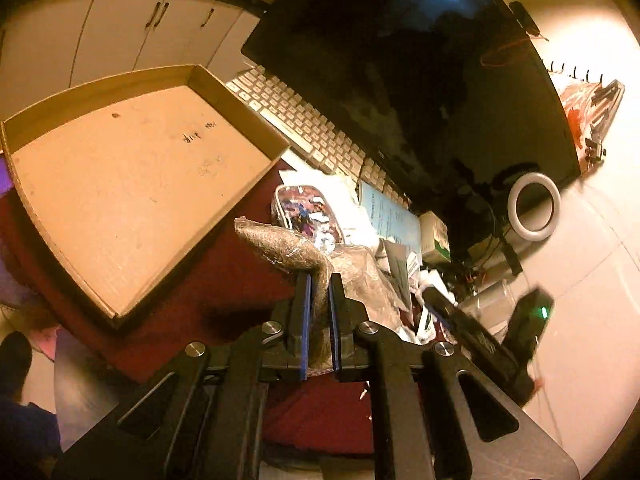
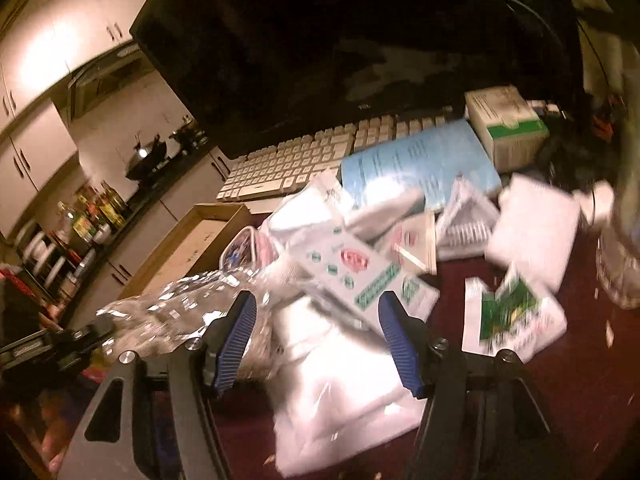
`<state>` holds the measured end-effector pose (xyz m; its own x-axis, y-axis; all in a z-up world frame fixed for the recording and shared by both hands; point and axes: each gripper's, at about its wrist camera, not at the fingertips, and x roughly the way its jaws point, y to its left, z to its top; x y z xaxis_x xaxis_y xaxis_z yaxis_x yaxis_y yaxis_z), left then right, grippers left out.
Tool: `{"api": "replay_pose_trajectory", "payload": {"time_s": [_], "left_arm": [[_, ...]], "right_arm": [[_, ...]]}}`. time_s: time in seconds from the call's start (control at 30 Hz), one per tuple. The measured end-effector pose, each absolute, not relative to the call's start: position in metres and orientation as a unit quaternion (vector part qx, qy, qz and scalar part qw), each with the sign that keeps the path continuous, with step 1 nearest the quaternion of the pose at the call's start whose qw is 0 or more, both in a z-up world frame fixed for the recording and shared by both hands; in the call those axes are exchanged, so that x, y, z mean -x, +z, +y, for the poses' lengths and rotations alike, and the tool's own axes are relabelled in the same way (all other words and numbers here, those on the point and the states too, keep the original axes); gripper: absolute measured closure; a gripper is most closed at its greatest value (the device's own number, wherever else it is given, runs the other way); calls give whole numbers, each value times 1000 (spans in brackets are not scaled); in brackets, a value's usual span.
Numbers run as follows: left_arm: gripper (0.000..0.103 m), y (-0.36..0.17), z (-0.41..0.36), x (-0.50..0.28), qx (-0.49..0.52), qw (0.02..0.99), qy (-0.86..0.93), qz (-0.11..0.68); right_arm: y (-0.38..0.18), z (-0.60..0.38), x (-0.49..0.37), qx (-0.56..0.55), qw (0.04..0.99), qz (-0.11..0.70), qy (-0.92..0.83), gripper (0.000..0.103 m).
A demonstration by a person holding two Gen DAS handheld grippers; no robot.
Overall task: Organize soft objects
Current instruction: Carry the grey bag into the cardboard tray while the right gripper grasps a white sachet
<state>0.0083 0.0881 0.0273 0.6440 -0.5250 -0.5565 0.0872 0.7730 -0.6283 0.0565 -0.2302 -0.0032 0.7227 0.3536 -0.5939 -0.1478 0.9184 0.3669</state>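
Left wrist view: left gripper (image 1: 319, 280), jaws pinched tight on a grey fuzzy cloth in crinkly plastic wrap (image 1: 280, 246), held up at 4 o'clock of the shallow cardboard box (image 1: 224, 88). Right gripper (image 2: 316, 320) jaws gape wide over a blurred white plastic bag (image 2: 340, 392) on the red desk (image 2: 560, 400); keyboard (image 2: 296, 164) behind at 12 o'clock.

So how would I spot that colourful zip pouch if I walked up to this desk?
Start at the big black monitor and the white keyboard before it. Just in front of the keyboard, right of the empty cardboard tray, lies the pouch. Among white packets and clear wrap, it alone has a busy purple, pink and blue print with a white zip edge.
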Motion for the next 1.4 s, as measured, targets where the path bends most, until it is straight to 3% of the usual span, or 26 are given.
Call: {"api": "replay_pose_trajectory", "payload": {"time_s": [0.17,0.3,0.47,1.2,1.4], "left_arm": [[96,16,82,-8,292,845,-195,404],[96,19,79,-1,281,852,-192,399],[96,22,87,0,305,846,-197,390],[96,33,118,12,352,847,-200,344],[96,47,153,17,359,866,-158,310]], "right_arm": [[-21,-210,-92,-85,904,405,106,39],[-25,-214,-92,-89,905,407,82,69],[-9,-226,-73,-111,917,373,82,91],[31,-226,-42,-212,917,306,143,99],[47,-174,-47,-162,923,304,171,102]]}}
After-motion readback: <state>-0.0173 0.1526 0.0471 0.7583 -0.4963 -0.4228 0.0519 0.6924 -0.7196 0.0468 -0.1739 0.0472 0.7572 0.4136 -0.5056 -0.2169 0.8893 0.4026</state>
